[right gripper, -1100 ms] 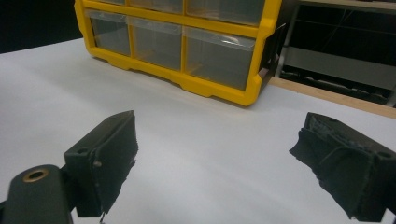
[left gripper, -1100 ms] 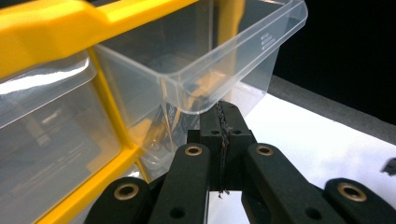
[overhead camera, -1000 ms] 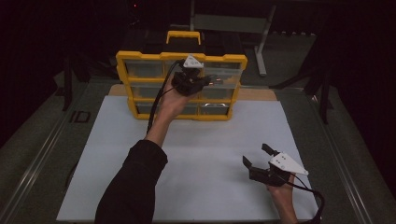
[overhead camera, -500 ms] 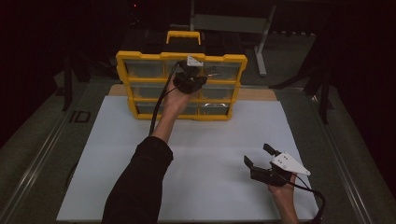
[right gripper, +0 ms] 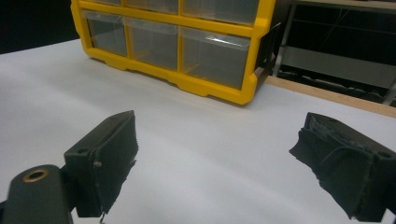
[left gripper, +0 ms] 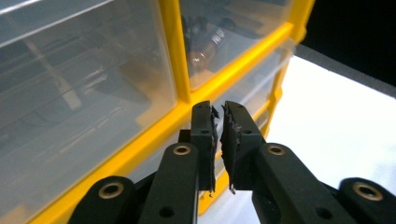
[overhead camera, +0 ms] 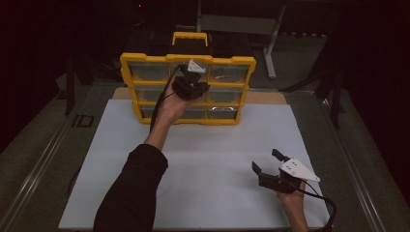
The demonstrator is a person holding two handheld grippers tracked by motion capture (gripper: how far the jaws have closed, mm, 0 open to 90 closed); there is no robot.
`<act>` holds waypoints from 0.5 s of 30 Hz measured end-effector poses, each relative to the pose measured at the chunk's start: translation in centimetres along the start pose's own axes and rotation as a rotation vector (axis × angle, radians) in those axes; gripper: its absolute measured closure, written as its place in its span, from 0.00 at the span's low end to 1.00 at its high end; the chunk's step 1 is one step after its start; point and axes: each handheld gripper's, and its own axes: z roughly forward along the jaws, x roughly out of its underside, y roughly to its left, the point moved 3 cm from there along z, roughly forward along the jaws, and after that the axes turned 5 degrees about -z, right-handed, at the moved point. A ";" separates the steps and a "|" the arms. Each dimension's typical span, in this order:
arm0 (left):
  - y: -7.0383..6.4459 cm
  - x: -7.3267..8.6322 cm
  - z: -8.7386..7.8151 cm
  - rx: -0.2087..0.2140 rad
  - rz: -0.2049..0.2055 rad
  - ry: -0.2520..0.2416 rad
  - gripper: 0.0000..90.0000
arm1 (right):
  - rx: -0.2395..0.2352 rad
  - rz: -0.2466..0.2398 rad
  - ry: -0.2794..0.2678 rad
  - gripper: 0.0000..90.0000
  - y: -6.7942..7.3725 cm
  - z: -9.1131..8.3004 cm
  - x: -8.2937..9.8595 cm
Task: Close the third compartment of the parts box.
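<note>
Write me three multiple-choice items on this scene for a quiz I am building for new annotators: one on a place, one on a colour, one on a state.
1. Where is the left hand-held gripper?
A. At the front of the drawer cabinet
B. Flat on the white mat
C. Over the table's right edge

2. What colour is the frame of the drawer cabinet?
A. Red
B. Yellow
C. Blue

3. How do the jaws of the right hand-held gripper stand?
A. Clamped on a drawer
B. Closed on nothing
C. Wide open, holding nothing

Answers:
1 A: the high view shows it raised against the cabinet's upper drawers, and its own view looks at the clear drawer fronts close up.
2 B: the frame and top handle are yellow around clear drawers.
3 C: its own view shows a broad gap between the jaws, with the white mat seen through it.
</note>
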 end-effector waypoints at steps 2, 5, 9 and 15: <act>0.0 0.4 -0.8 0.009 0.018 0.002 0.89 | -0.003 -0.006 0.001 0.13 0.1 0.1 0.0; 0.1 1.3 -1.8 0.016 0.032 0.003 0.86 | -0.005 -0.007 0.002 0.13 0.3 0.1 0.0; 0.2 3.0 -3.0 0.025 0.026 0.005 0.78 | -0.008 -0.010 0.007 0.13 0.4 0.2 0.0; 0.6 6.0 -5.0 0.026 0.019 0.002 0.60 | -0.009 -0.016 0.010 0.13 0.5 0.3 0.0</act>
